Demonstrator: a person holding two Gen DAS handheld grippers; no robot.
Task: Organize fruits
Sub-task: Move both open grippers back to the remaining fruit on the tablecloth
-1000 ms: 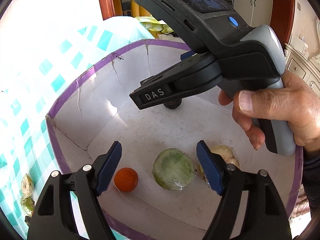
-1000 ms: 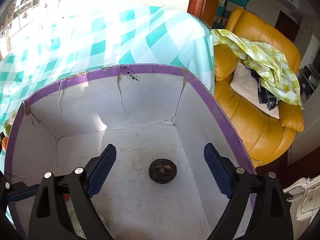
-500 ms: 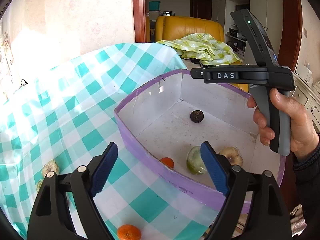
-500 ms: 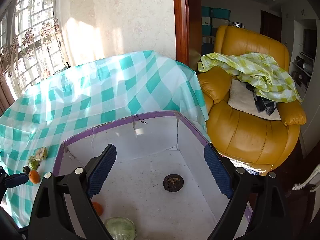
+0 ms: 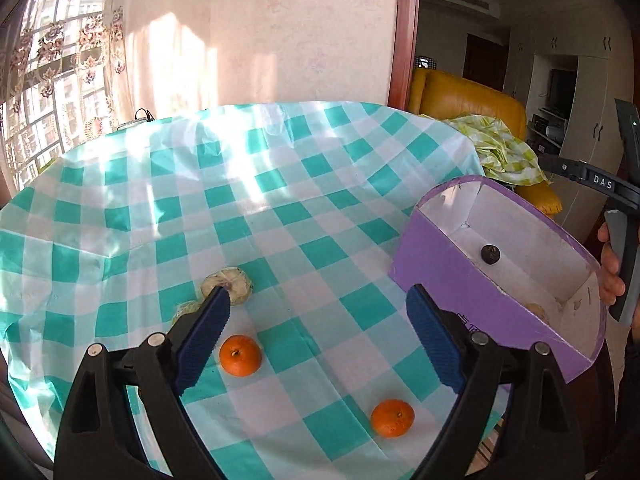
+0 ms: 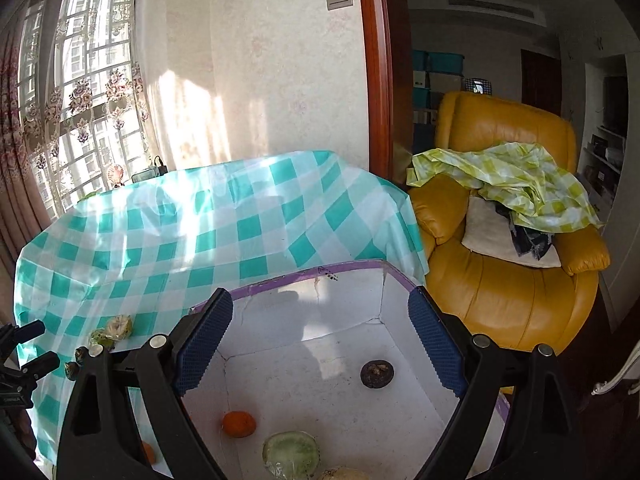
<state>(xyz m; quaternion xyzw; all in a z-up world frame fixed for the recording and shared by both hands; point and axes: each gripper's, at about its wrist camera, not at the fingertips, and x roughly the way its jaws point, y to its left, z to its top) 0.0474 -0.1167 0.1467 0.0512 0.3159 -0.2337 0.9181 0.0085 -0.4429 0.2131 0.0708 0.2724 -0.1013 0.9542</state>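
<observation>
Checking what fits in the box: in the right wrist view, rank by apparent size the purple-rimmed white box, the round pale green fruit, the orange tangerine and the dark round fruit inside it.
1. Purple-rimmed white box.
2. Round pale green fruit, nearest the camera, so possibly exaggerated.
3. Orange tangerine and dark round fruit: look alike, not ranked.

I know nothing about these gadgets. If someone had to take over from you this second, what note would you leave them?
Left gripper: open, empty, over the table.
Right gripper: open, empty, above the purple box.
Done: in the box lie a dark round fruit, one orange, a wrapped green fruit and a pale one at the picture's bottom edge.
Left: on the tablecloth, two oranges, a pale wrapped fruit and a netted one partly hidden behind the left fingers. A few small items at the table's near edge are too blurred to name.
</observation>
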